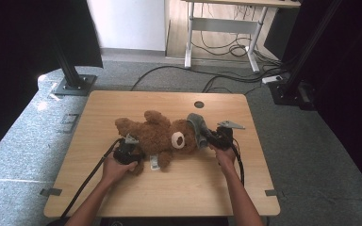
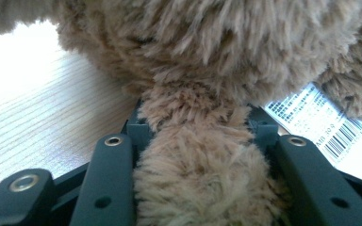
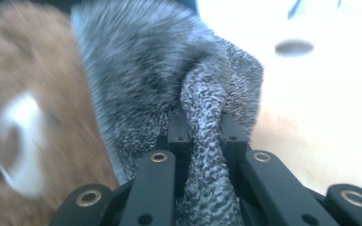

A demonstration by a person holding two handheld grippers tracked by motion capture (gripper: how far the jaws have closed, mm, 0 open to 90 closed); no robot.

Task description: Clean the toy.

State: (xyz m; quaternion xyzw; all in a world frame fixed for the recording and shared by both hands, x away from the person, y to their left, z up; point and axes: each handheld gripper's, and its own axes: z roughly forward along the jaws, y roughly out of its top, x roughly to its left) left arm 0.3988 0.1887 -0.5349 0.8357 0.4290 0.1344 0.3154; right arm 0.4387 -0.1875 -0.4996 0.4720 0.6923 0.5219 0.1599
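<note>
A brown teddy bear point(image 1: 158, 134) lies on its back across the wooden table point(image 1: 122, 106), head to the right. A grey knitted hat point(image 1: 198, 126) sits on its head. My left gripper point(image 1: 131, 151) is shut on one of the bear's legs point(image 2: 195, 141), fur bulging between the jaws. My right gripper point(image 1: 210, 136) is shut on a fold of the grey knit hat point(image 3: 202, 117) at the bear's head. The bear's white muzzle point(image 3: 21, 141) shows blurred at the left of the right gripper view.
A white barcode tag point(image 2: 318, 120) hangs from the bear by my left gripper. A round cable hole point(image 1: 199, 104) sits near the table's far edge. Black stand bases point(image 1: 75, 84) and cables lie on the floor beyond, with a desk frame point(image 1: 221, 28) further back.
</note>
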